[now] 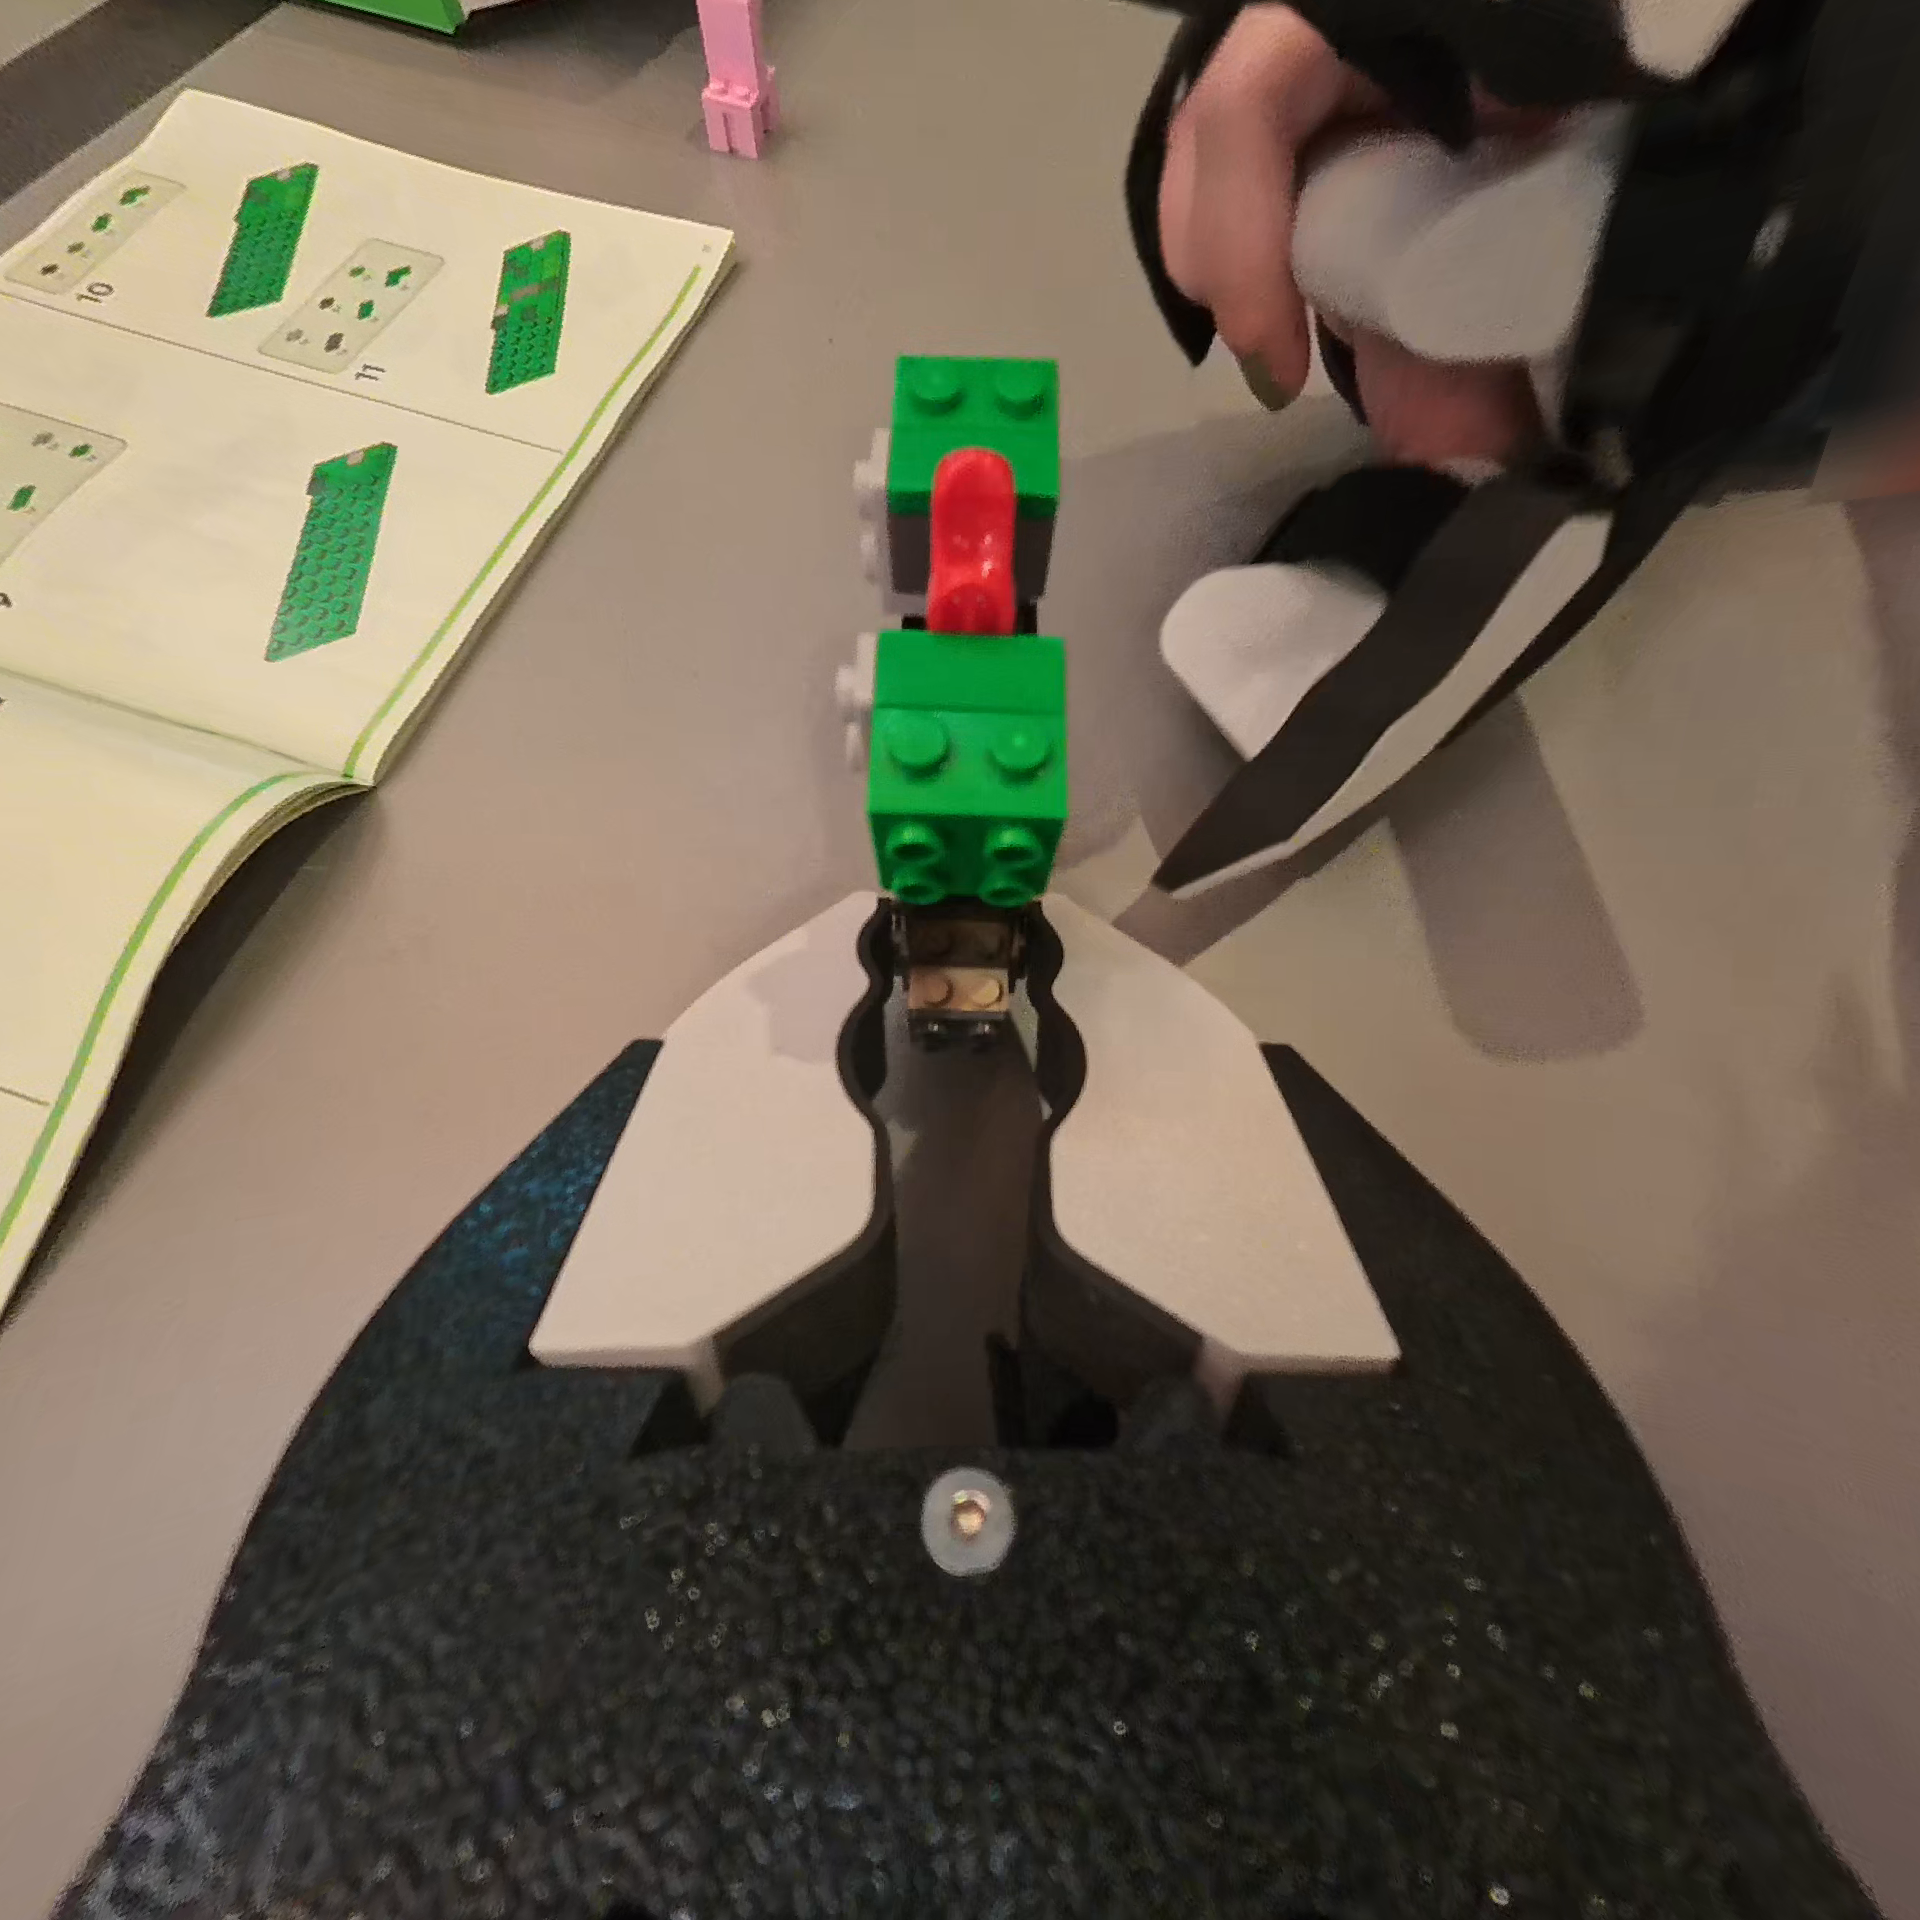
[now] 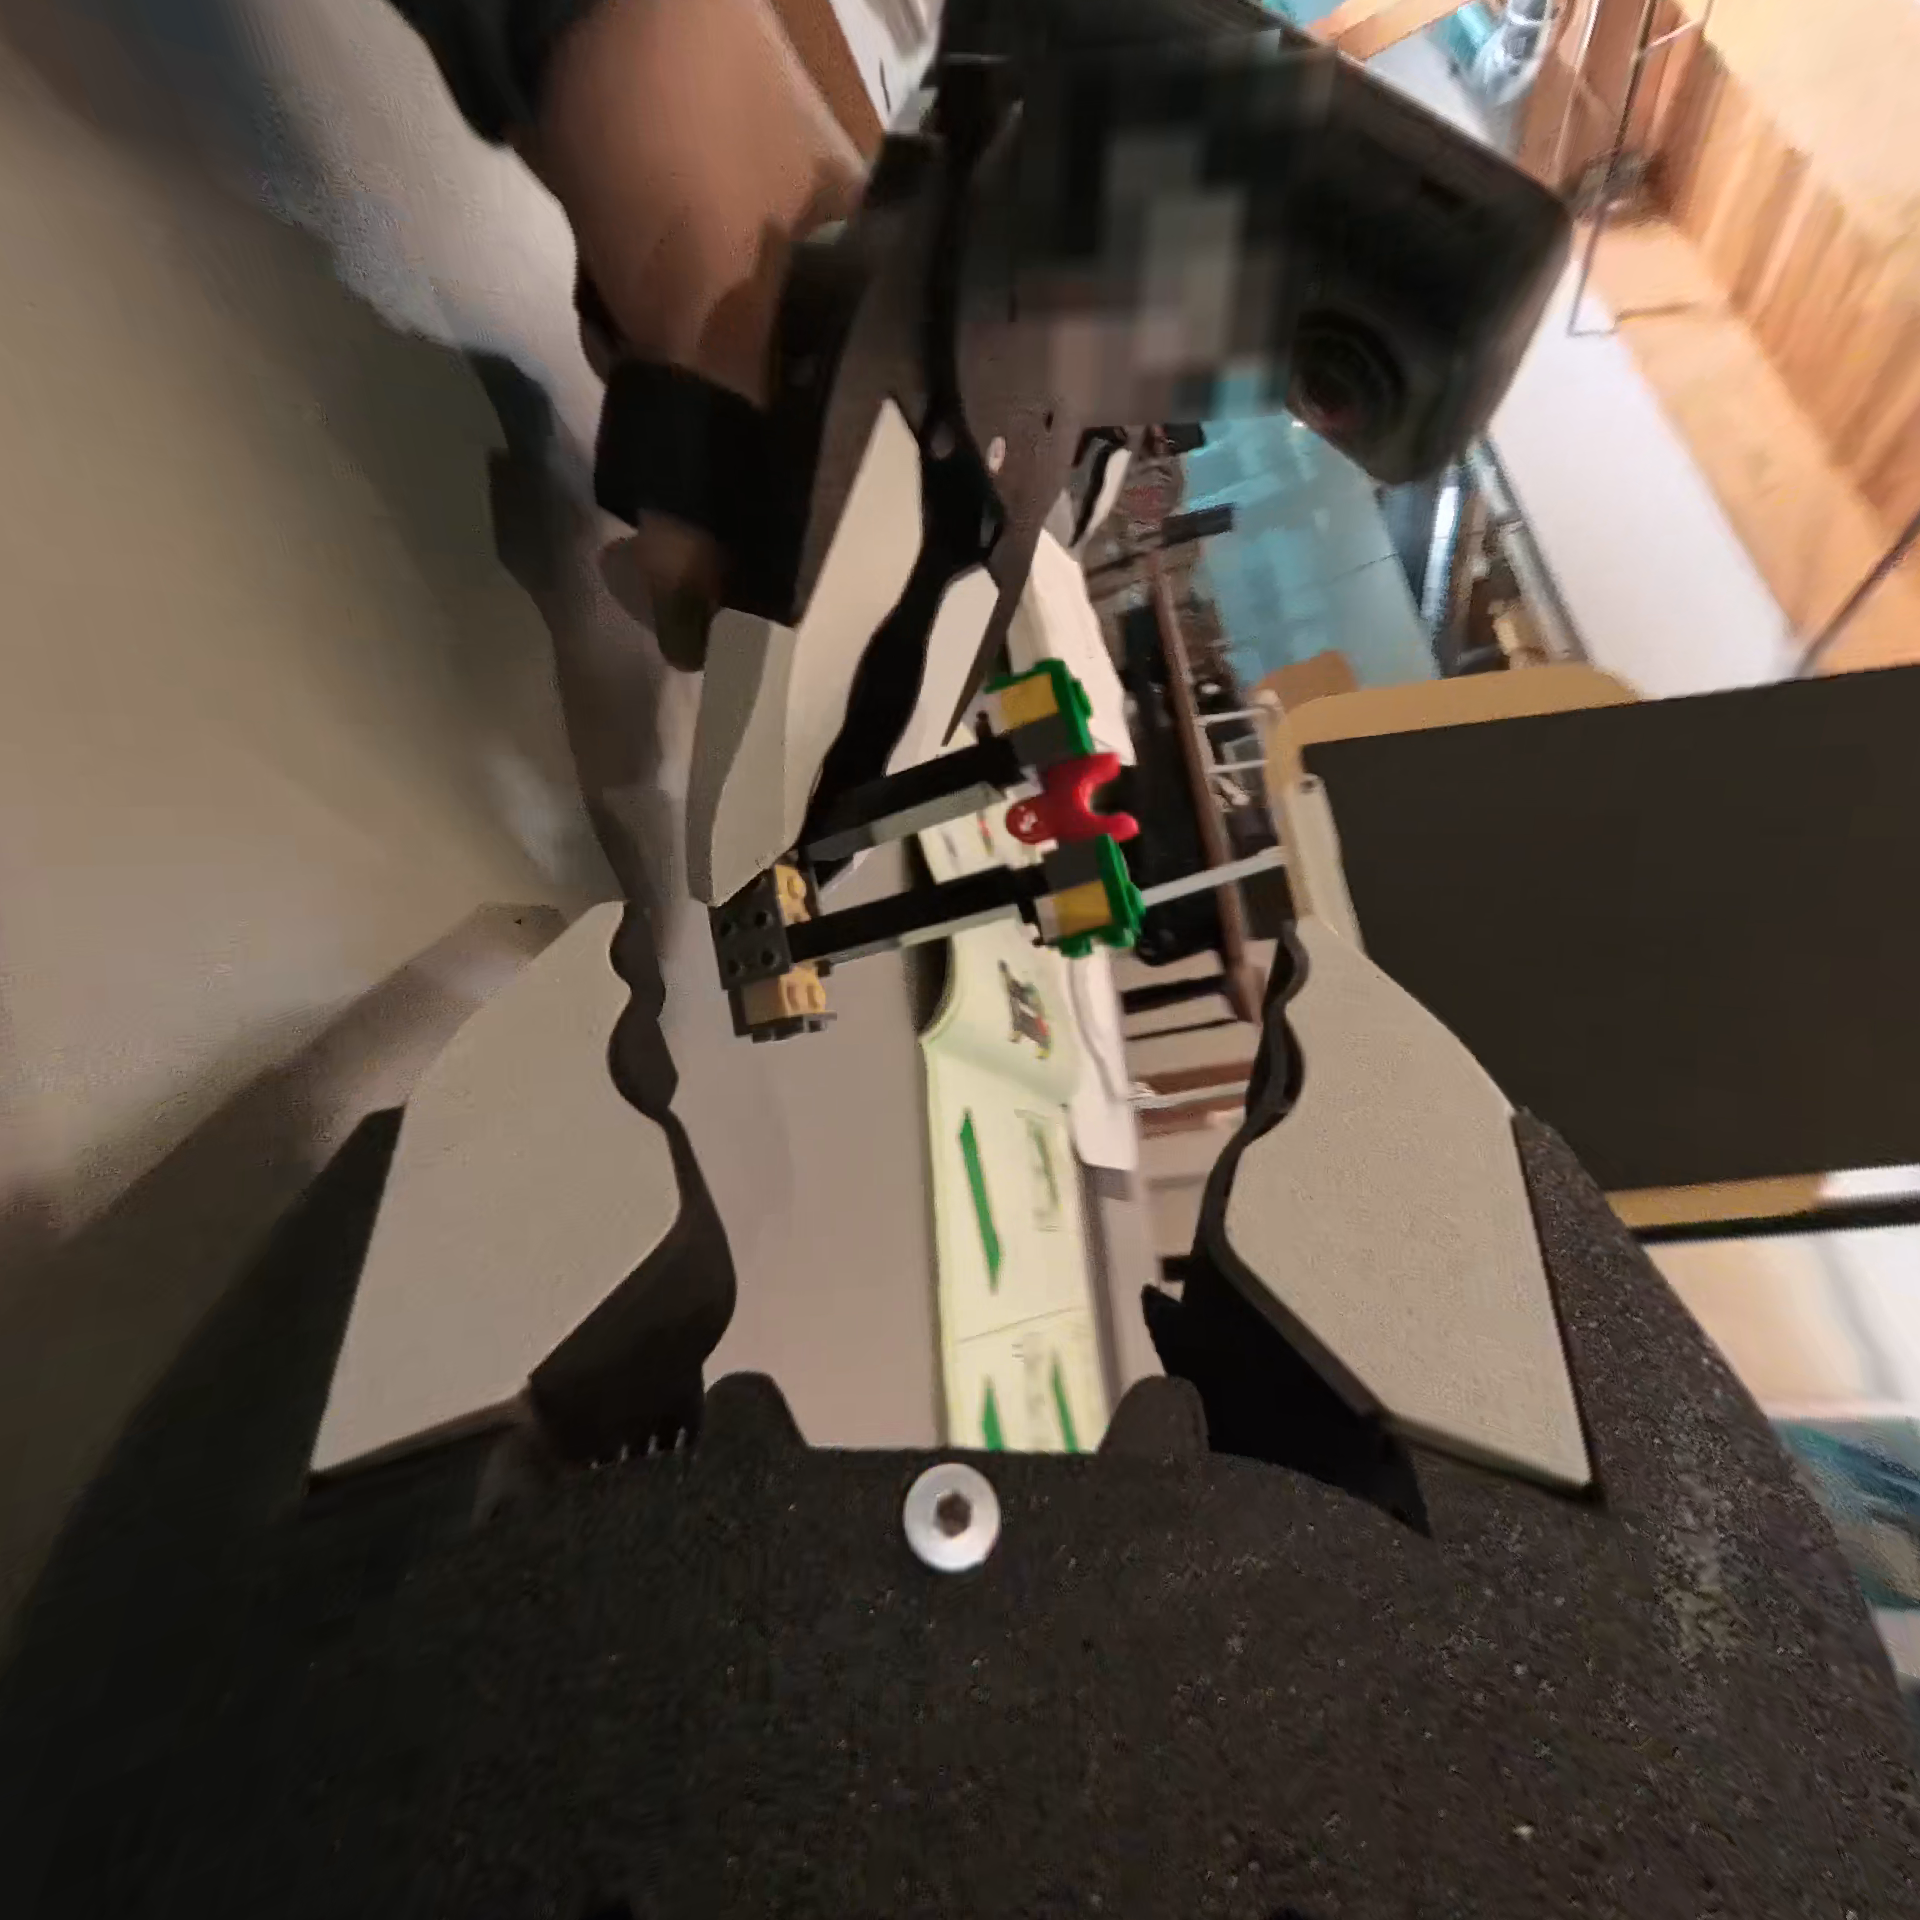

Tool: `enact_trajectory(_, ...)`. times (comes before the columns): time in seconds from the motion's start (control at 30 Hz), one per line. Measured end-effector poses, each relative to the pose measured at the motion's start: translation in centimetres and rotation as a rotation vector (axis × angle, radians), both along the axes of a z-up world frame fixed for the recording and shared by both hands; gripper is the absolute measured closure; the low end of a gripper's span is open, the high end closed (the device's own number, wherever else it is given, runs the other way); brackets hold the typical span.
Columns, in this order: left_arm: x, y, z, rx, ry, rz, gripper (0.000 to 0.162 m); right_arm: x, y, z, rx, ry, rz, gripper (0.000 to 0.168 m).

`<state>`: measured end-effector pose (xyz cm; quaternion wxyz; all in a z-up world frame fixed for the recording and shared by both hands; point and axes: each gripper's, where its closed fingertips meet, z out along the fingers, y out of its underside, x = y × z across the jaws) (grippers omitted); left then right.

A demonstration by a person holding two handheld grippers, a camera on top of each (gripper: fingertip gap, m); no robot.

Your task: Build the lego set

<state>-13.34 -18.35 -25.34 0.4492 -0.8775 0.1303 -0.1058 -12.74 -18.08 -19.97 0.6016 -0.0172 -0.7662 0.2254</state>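
My left gripper [image 1: 961, 920] is shut on the tan and black end [image 1: 958, 982] of a lego assembly [image 1: 966, 748], held above the grey table [image 1: 644, 935]. The assembly runs away from me: two green brick blocks with a red curved piece [image 1: 971, 540] between them. My right gripper [image 1: 1174, 764], held by a hand, comes in from the upper right, one fingertip close to my left gripper's right finger. In the right wrist view my right gripper [image 2: 956, 935] is open and empty. The assembly [image 2: 1081, 831] and the left gripper [image 2: 764, 894] lie just ahead of it.
An open instruction booklet [image 1: 312, 416] lies on the table to the left; it also shows in the right wrist view [image 2: 1018, 1143]. A pink lego figure [image 1: 740, 94] stands at the far edge, next to a green box [image 1: 395, 10]. A dark panel [image 2: 1610, 914] stands on the right.
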Motion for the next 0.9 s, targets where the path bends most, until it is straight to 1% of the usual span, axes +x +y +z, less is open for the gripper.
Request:
enact_trajectory(0.1,0.0,0.1,0.5,0.005,-0.009,0.020,0.138,-0.6,-0.1,-0.2,0.119,0.078,-0.064,0.055)
enact_trajectory(0.33,-0.2,0.1,1.4,0.011,-0.043,0.066,0.138,-2.1,0.7,-0.4,0.254,0.160,-0.164,0.052)
enact_trajectory(0.53,-0.1,0.1,1.8,0.012,-0.051,0.079,0.138,-2.5,0.4,0.0,0.273,0.208,-0.173,0.051)
enact_trajectory(0.67,0.0,0.2,1.6,0.000,-0.042,0.077,0.138,-2.7,0.2,-0.4,0.311,0.214,-0.176,0.051)
enact_trajectory(0.9,0.1,0.1,1.5,-0.006,-0.031,0.074,0.138,-3.0,0.7,-0.5,0.314,0.205,-0.187,0.050)
